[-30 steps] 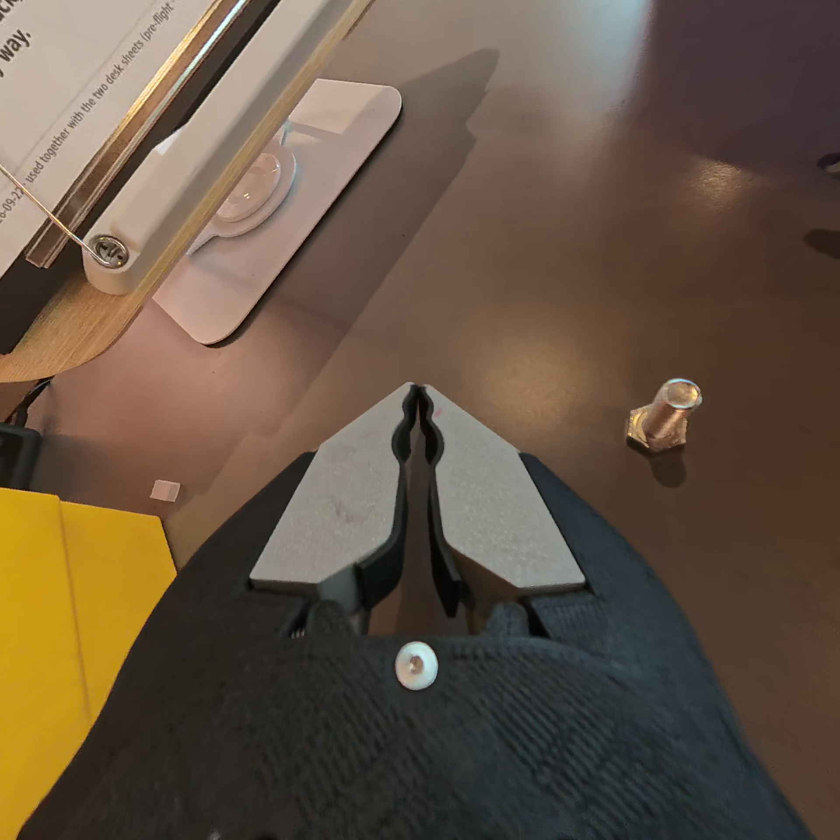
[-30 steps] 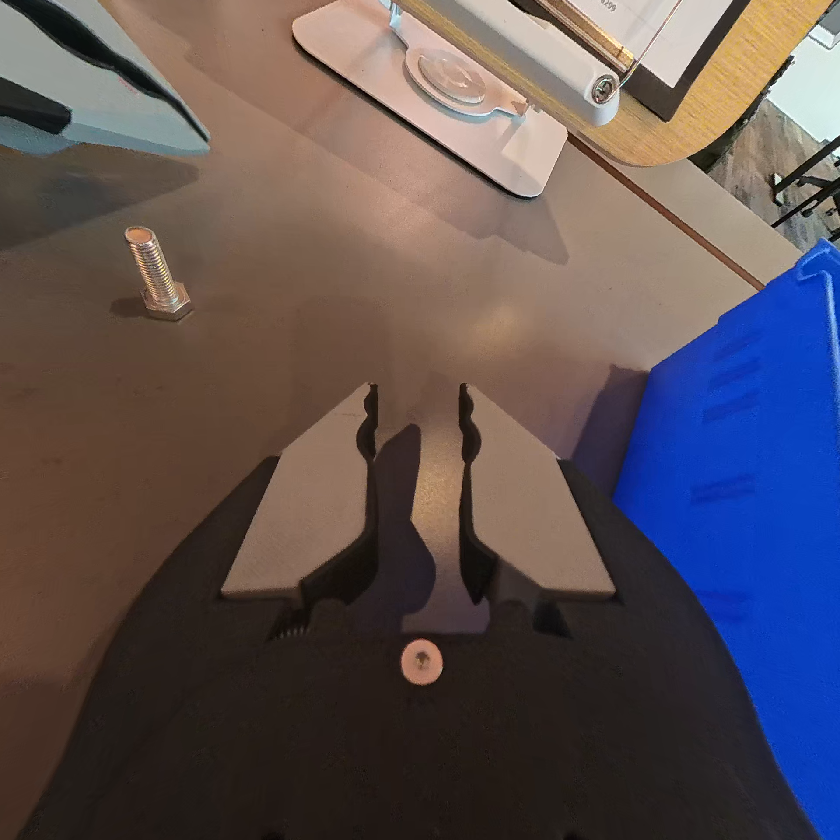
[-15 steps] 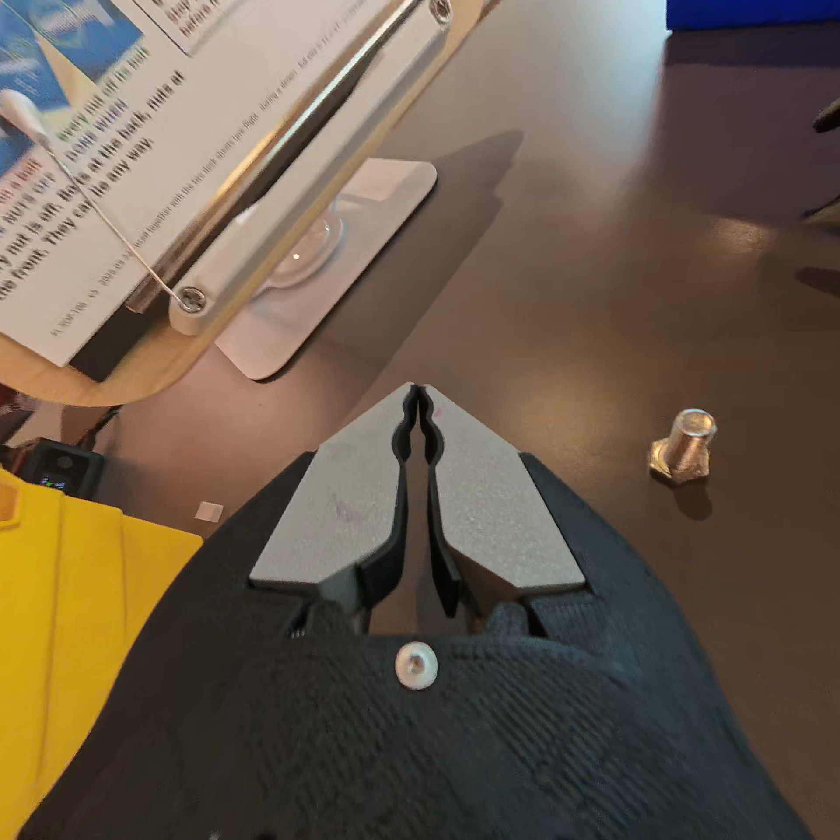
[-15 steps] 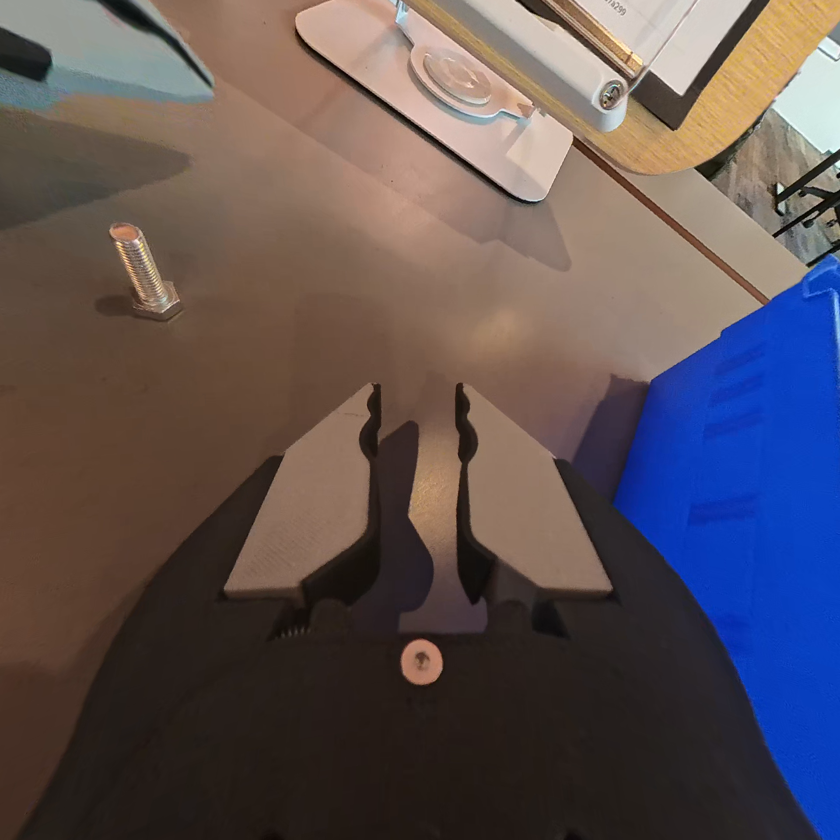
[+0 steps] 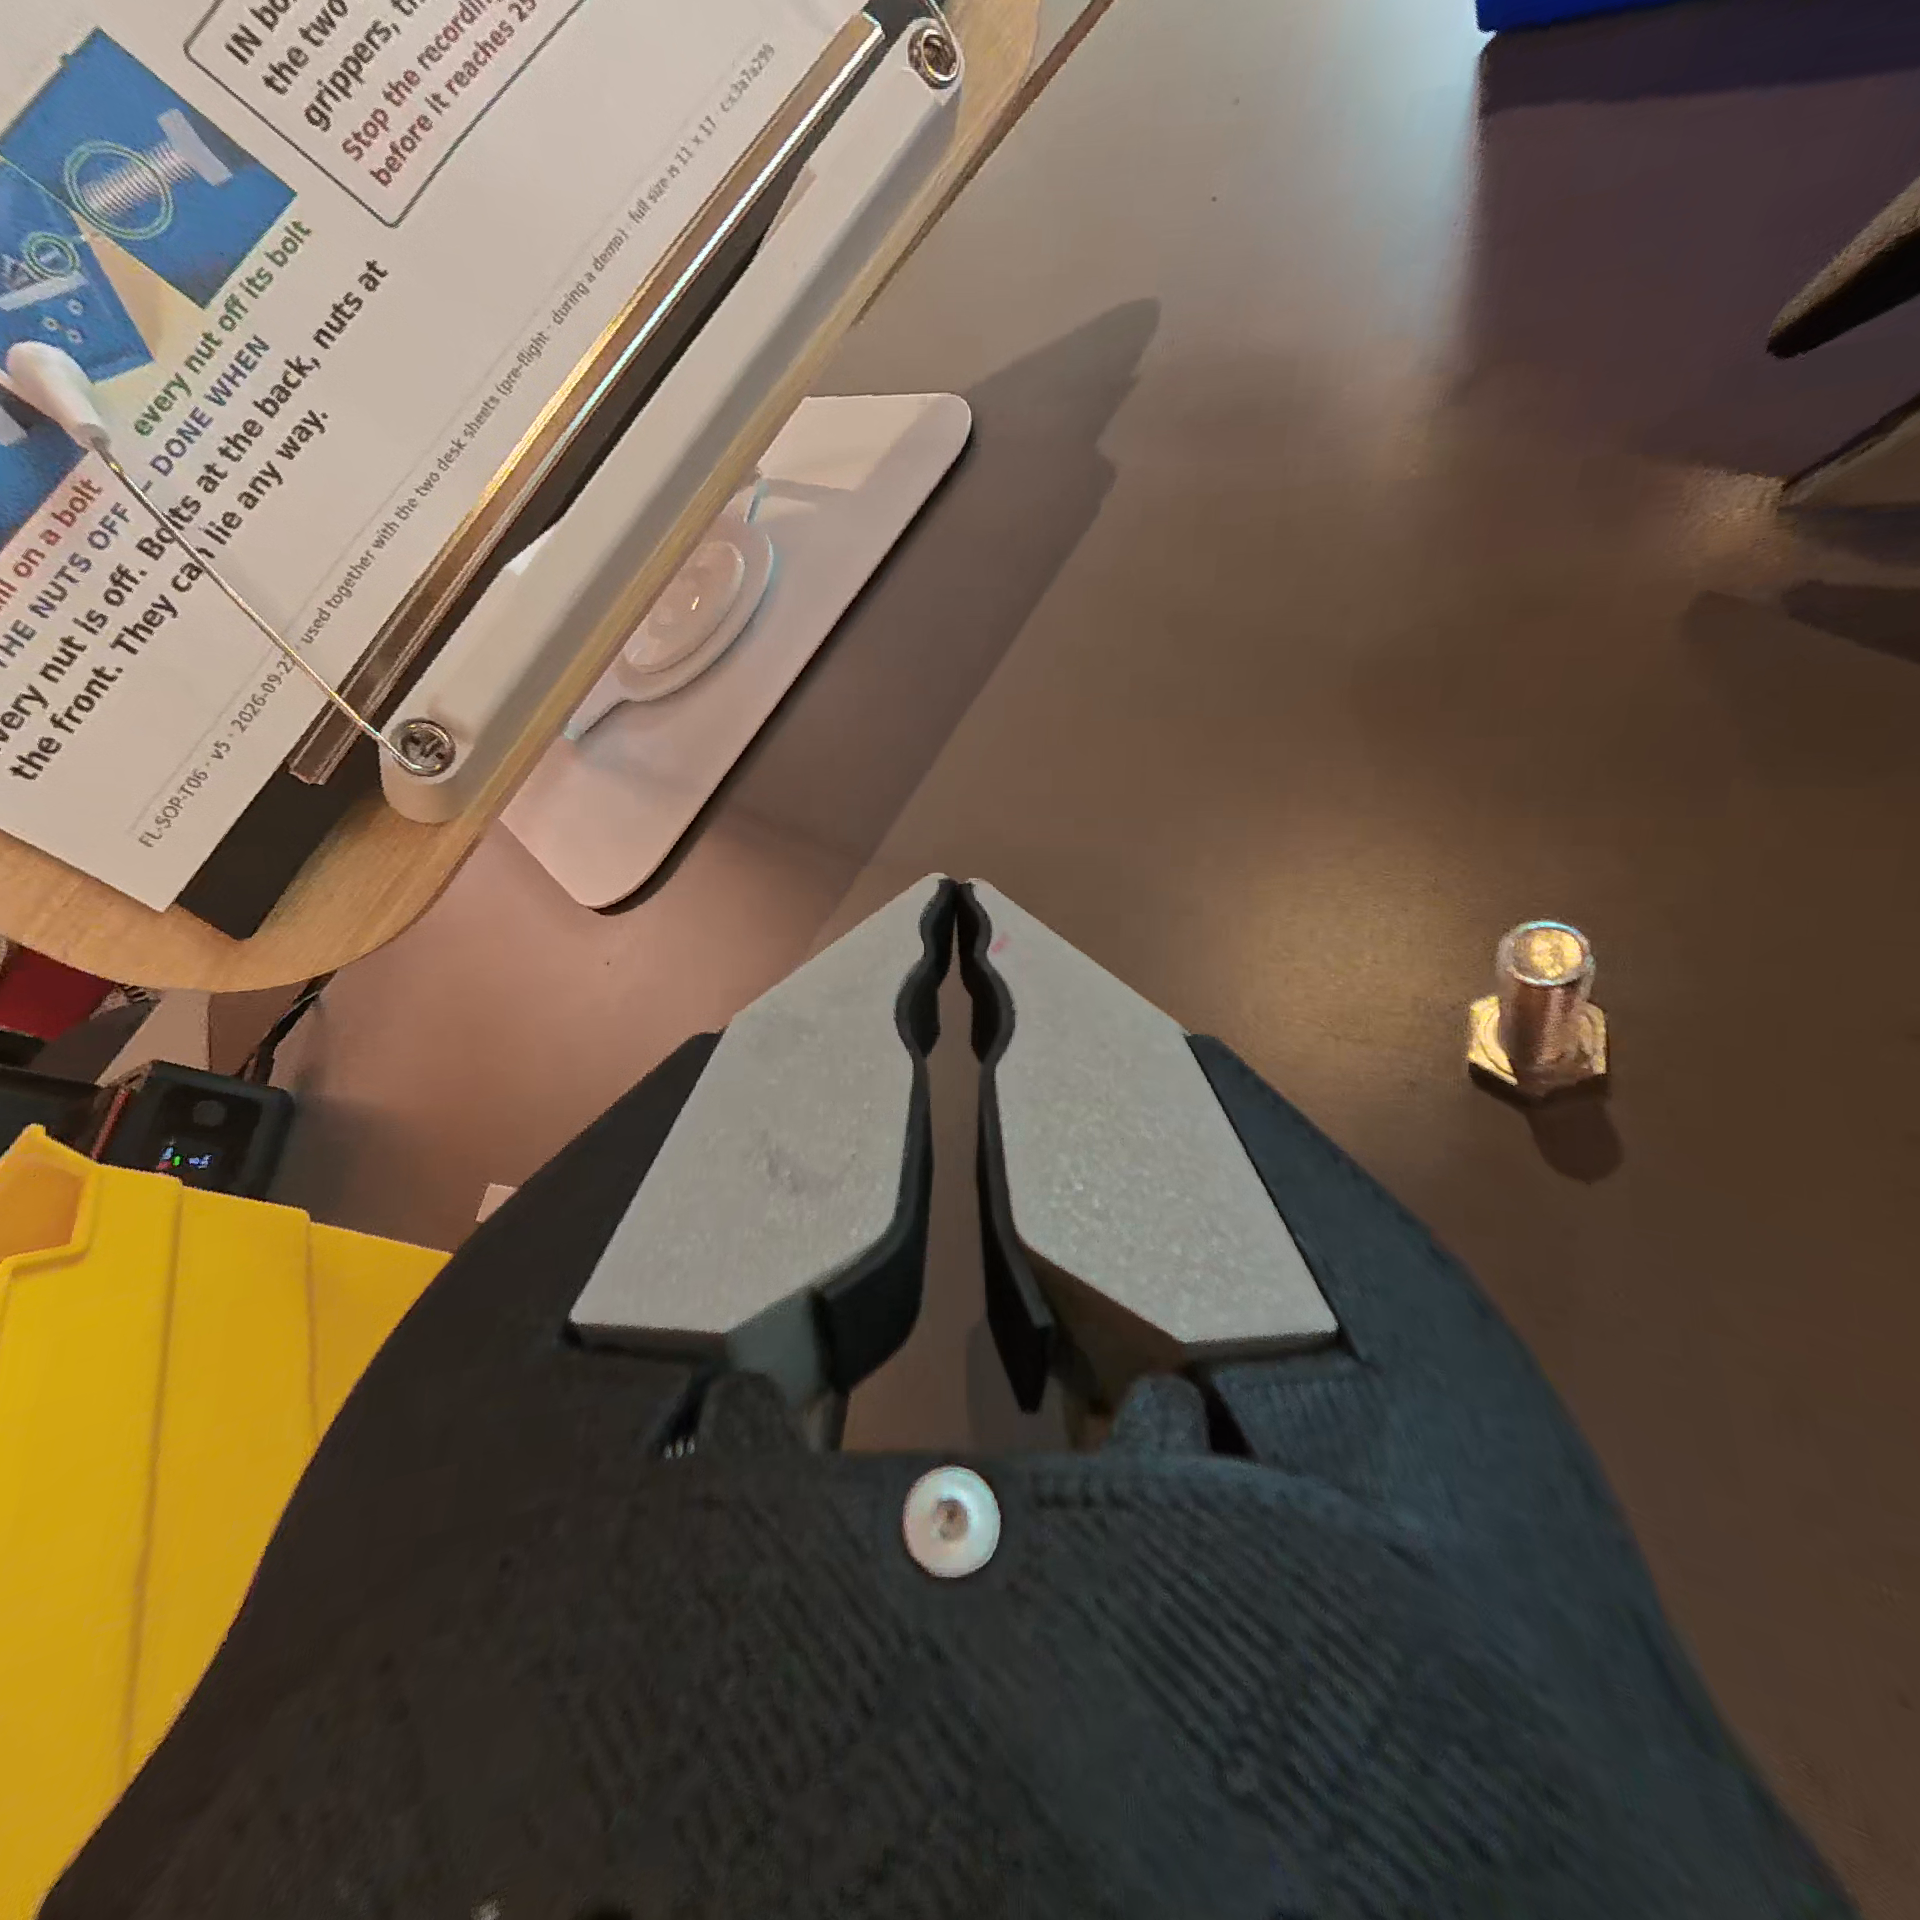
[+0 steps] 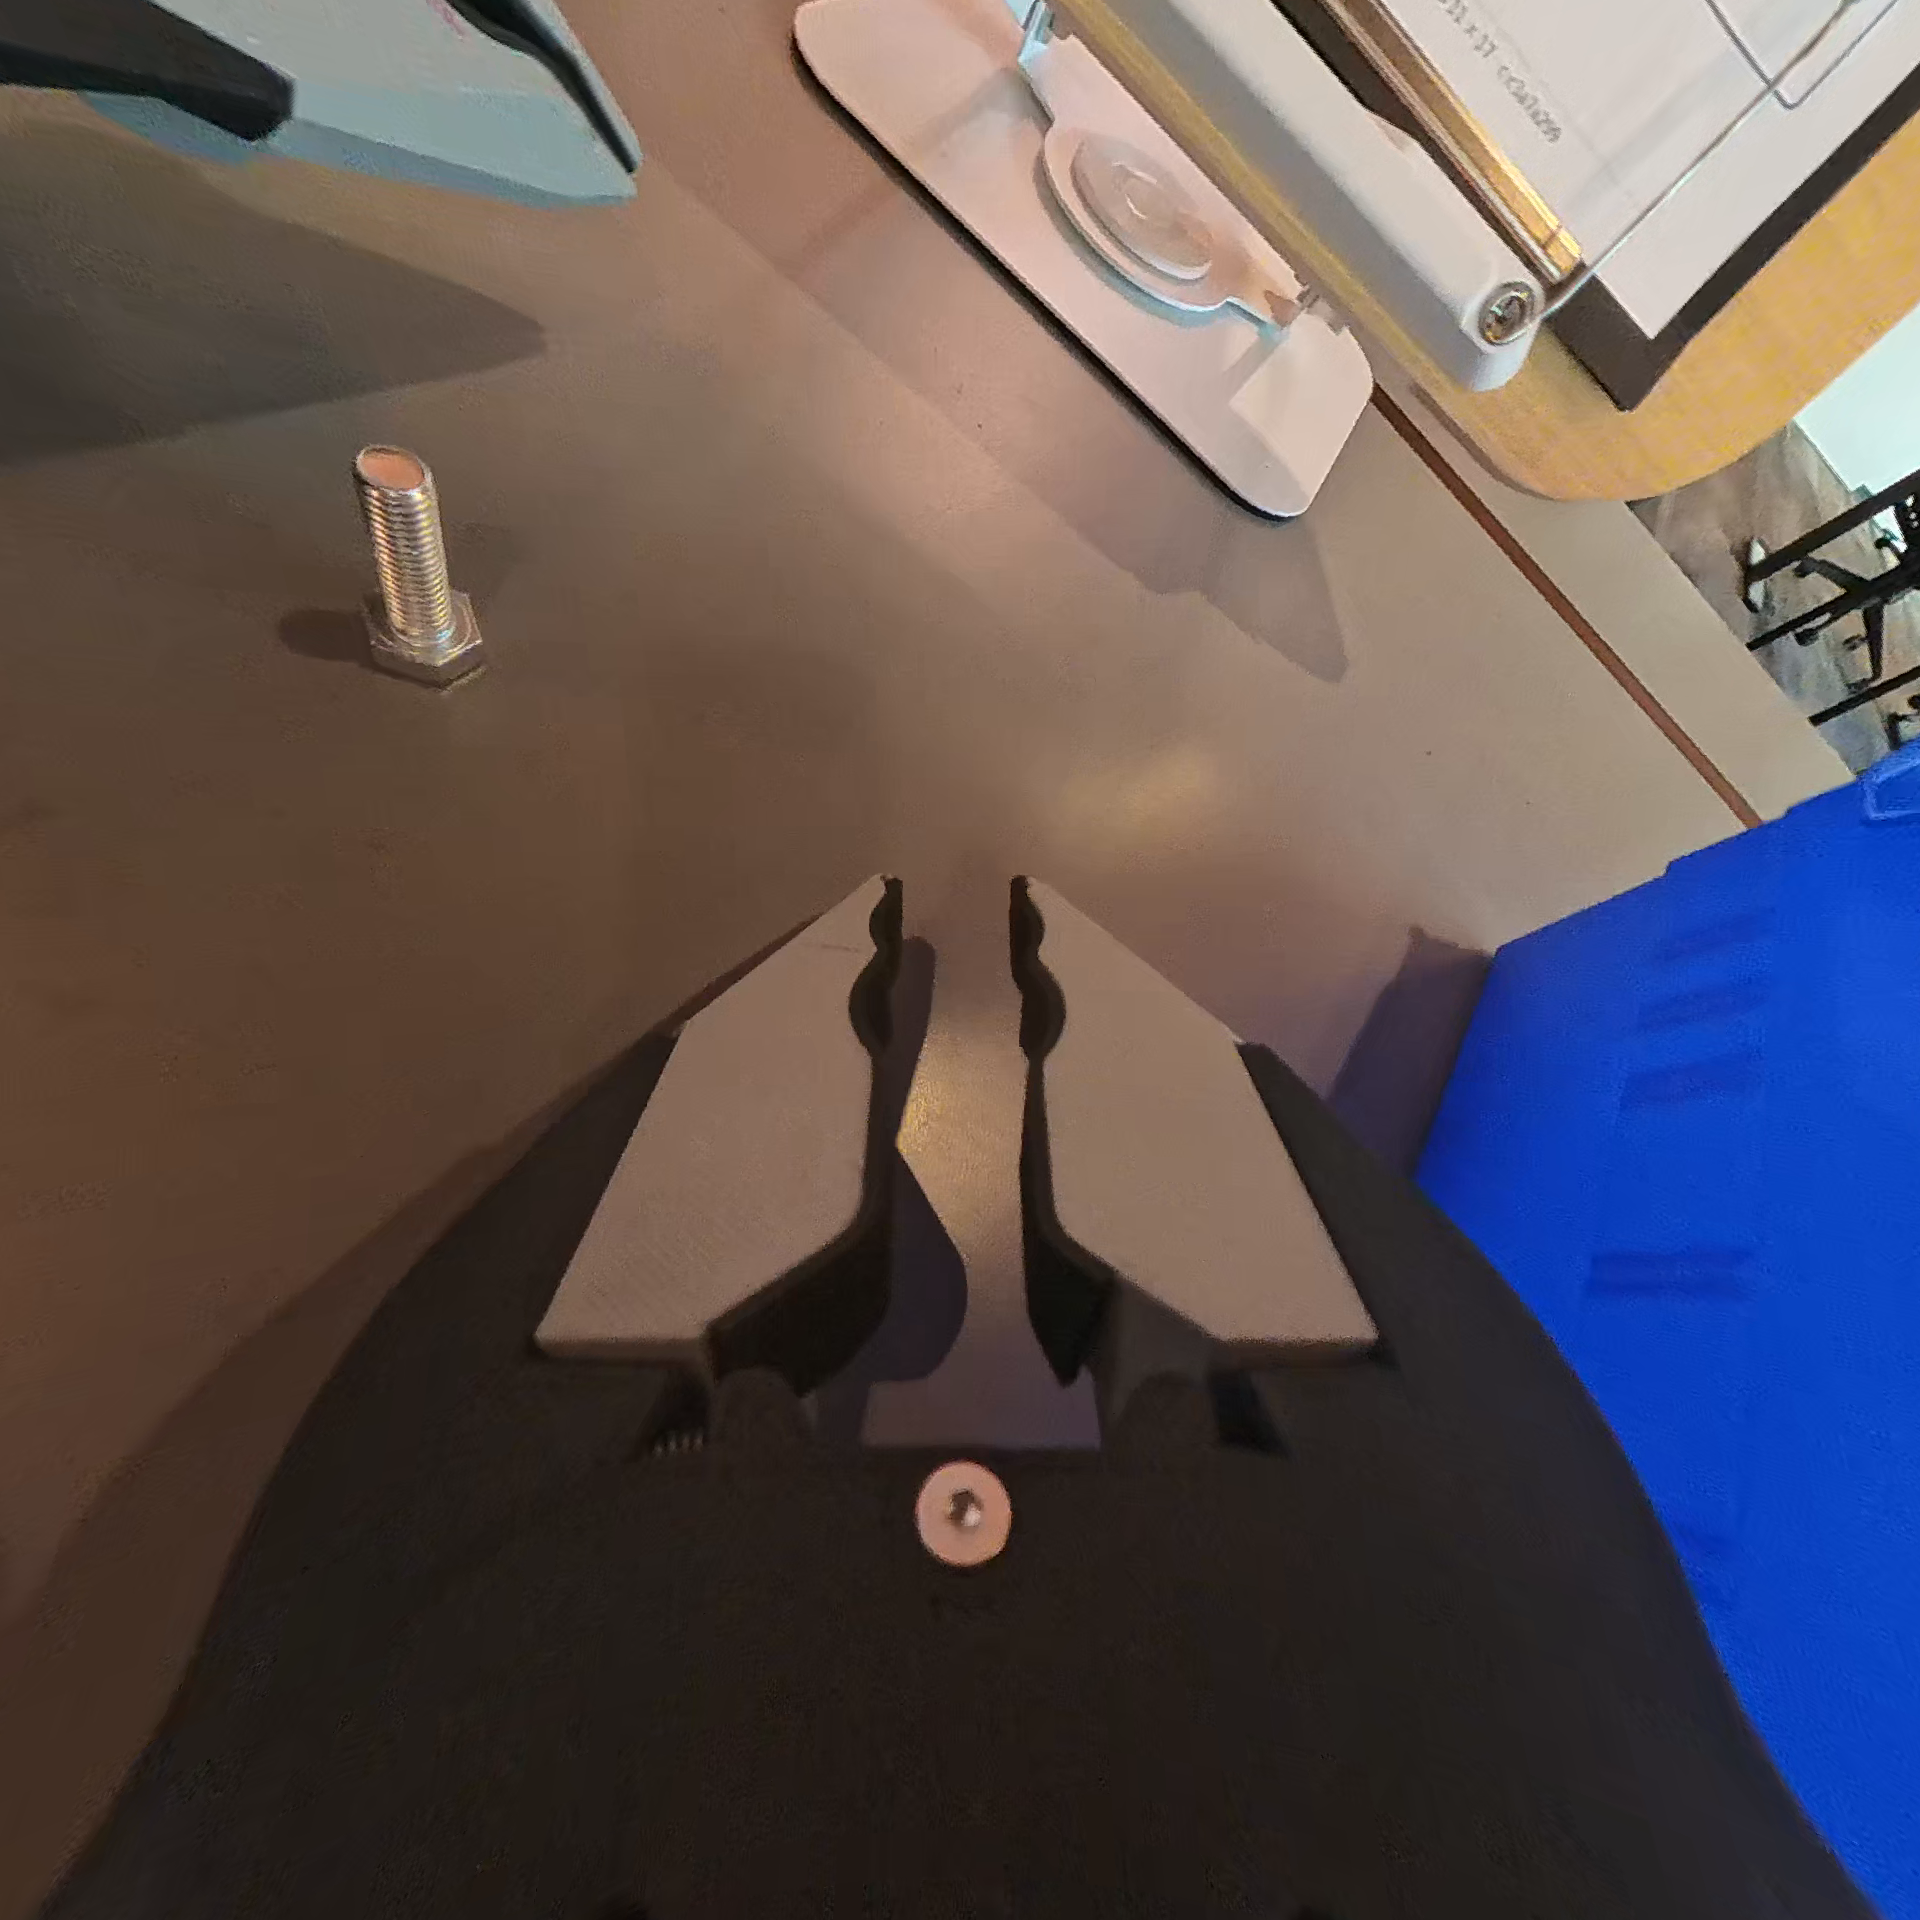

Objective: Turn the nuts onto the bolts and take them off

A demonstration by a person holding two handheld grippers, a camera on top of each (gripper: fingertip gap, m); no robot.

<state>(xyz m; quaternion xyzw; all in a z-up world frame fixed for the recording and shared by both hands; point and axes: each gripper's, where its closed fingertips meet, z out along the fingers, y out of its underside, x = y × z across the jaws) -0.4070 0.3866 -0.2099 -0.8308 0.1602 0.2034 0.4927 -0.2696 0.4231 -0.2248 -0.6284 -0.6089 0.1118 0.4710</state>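
A silver bolt stands on its hex head on the dark table, thread up, with no nut on it. It lies to the right of my left gripper, which is shut and empty. In the right wrist view the same bolt stands at the left, well away from my right gripper, which is open a little and empty. The left gripper's fingers show at the top left of that view, above the bolt. No nut shows in either view.
A white stand holds a printed instruction sheet at the back, also in the right wrist view. A yellow bin is at the left. A blue bin is at the right. The table's edge runs behind it. Some 15 cm of space lies between my two pairs of fingers.
The left gripper has pulled back and tilted up, so more of the sheet shows. The right gripper has shifted a little and its jaws have narrowed slightly. The bolt has not moved.
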